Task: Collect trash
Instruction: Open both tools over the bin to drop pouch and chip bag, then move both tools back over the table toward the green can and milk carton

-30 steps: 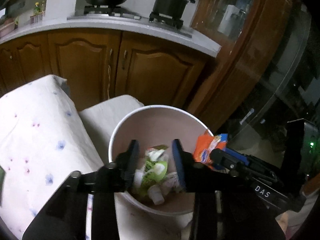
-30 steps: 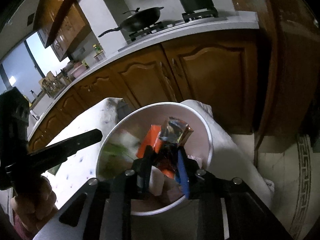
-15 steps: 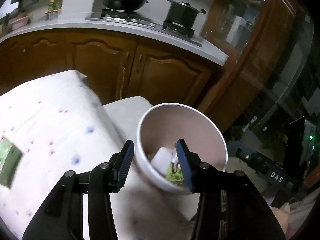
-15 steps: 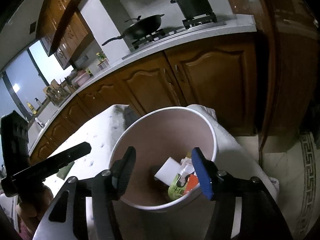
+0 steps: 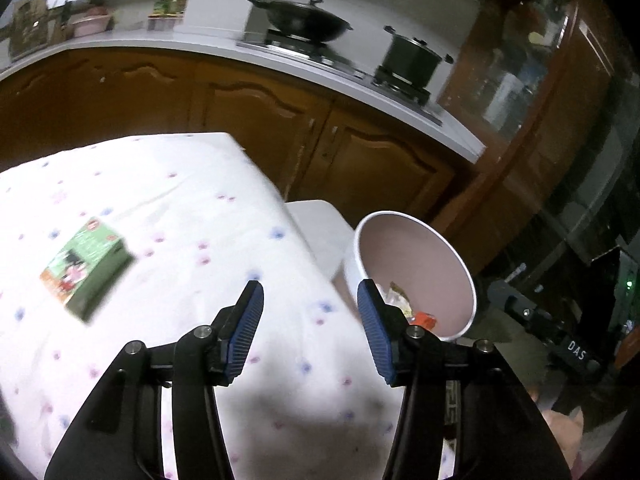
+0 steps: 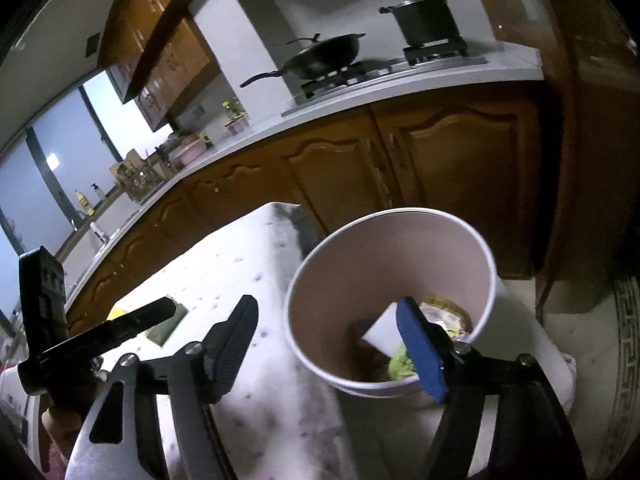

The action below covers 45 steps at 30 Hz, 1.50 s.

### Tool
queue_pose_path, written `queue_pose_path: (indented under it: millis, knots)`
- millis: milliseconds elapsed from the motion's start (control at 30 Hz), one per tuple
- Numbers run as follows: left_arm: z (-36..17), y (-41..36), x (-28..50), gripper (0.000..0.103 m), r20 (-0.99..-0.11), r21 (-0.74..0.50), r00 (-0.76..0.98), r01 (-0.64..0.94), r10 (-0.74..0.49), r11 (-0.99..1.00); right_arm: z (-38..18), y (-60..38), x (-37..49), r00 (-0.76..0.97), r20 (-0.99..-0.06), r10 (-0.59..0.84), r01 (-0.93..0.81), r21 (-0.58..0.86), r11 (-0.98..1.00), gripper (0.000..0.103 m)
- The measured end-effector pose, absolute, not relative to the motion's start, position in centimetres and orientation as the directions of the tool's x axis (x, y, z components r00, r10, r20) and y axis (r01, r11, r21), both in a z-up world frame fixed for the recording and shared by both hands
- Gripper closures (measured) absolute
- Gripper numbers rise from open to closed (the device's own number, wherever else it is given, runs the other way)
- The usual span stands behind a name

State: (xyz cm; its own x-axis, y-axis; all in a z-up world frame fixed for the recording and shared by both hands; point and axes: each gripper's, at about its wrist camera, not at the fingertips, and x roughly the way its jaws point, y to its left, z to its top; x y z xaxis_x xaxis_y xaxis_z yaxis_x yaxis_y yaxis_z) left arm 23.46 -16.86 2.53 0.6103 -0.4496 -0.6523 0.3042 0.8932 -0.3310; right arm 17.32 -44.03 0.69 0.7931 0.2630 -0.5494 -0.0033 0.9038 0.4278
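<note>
Both tools are empty and their jaws are opening: the left tool (image 5: 308, 320) hangs over the cloth-covered table (image 5: 180, 200) with nothing between its pads, and the right tool (image 6: 332, 344) stands wide, one pad over the bin's (image 6: 490, 264) mouth, the other over the cloth. The bin, just beside the table's corner, already holds wrappers (image 6: 400, 364) at its bottom. What looks left to collect is the green box (image 5: 88, 266), flat on the cloth, well apart from the left tool; it is blurred, so its exact lie is hard to judge. To take it well, bring the left tool over the box with jaws wide, line the pads across its narrower sides, come down without snagging the cloth, close firmly, then carry it over the bin's rim before letting go.
</note>
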Motion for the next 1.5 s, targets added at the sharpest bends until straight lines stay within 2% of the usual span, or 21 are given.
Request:
queue_pose_path:
  millis: [200, 333, 700, 767, 1200, 1367, 1500]
  knots:
    - [2.3, -13.6, 21.5, 0.046, -0.649, -0.33, 0.638, 0.255, -0.414, 0.909, 0.6, -41.6, 17.1, 0.793, -0.536, 0.289, -0.031, 0.439, 0.898, 0.014]
    - [2.1, -11.6, 20.1, 0.031, -0.648, -0.334, 0.65, 0.225, -0.396, 0.915, 0.3, -39.8, 17.2, 0.779, -0.542, 0.315, -0.054, 0.442, 0.895, 0.011]
    - [2.0, -5.9, 16.4, 0.029, -0.642, -0.312, 0.695, 0.151, -0.325, 0.938, -0.2, -33.9, 17.1, 0.73, -0.558, 0.396, -0.14, 0.445, 0.885, 0.009]
    - [2.0, -4.9, 15.8, 0.026, -0.639, -0.306, 0.704, 0.135, -0.309, 0.942, -0.2, -32.9, 17.1, 0.722, -0.558, 0.41, -0.156, 0.445, 0.882, 0.009]
    - [1.8, 3.7, 12.4, 0.023, -0.633, -0.294, 0.755, -0.032, -0.169, 0.955, 0.1, -26.7, 17.8, 0.671, -0.568, 0.476, -0.231, 0.45, 0.862, 0.009]
    - [1.6, 7.3, 11.2, 0.017, -0.638, -0.284, 0.762, -0.097, -0.113, 0.954, 0.1, -23.9, 18.4, 0.645, -0.577, 0.501, -0.262, 0.449, 0.854, 0.008]
    - [0.7, 9.6, 10.6, 0.016, -0.655, -0.281, 0.752, -0.144, -0.08, 0.949, 0.1, -21.9, 18.7, 0.63, -0.583, 0.513, -0.282, 0.444, 0.851, 0.006]
